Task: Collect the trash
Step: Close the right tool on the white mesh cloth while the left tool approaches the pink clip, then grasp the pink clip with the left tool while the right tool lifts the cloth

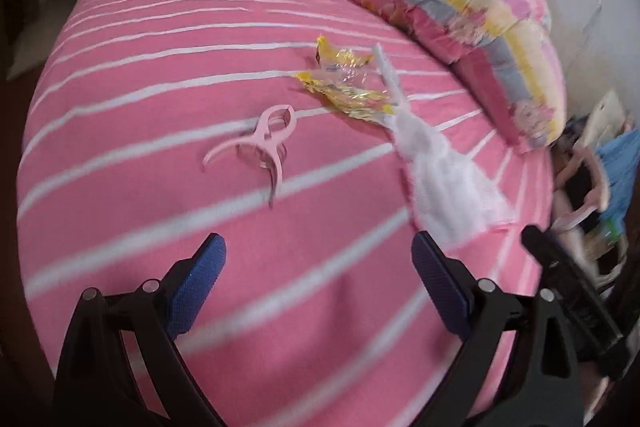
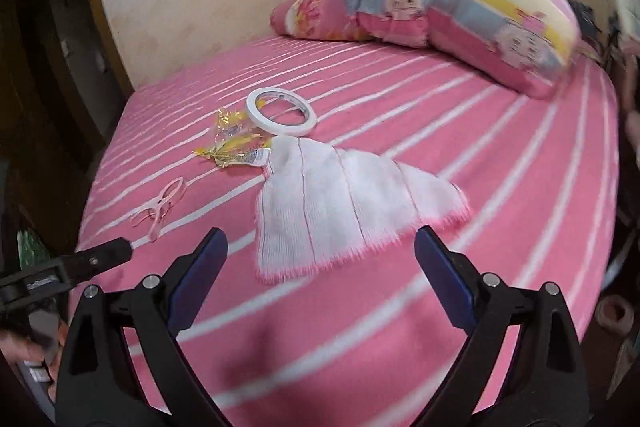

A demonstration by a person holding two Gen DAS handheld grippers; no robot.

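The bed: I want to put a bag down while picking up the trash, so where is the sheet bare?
Free: the striped sheet between the white cloth and the pillows, and the near strip below the cloth. Crowded: the left middle, where clothespin, yellow wrapper and tape ring cluster beside the cloth.

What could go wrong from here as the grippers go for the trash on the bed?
The crinkled yellow wrapper lies against the white cloth and the tape roll, so a grab may catch either of them. The pink clothes peg nearby could be mistaken for trash. Both the left gripper and the right gripper are open and empty.
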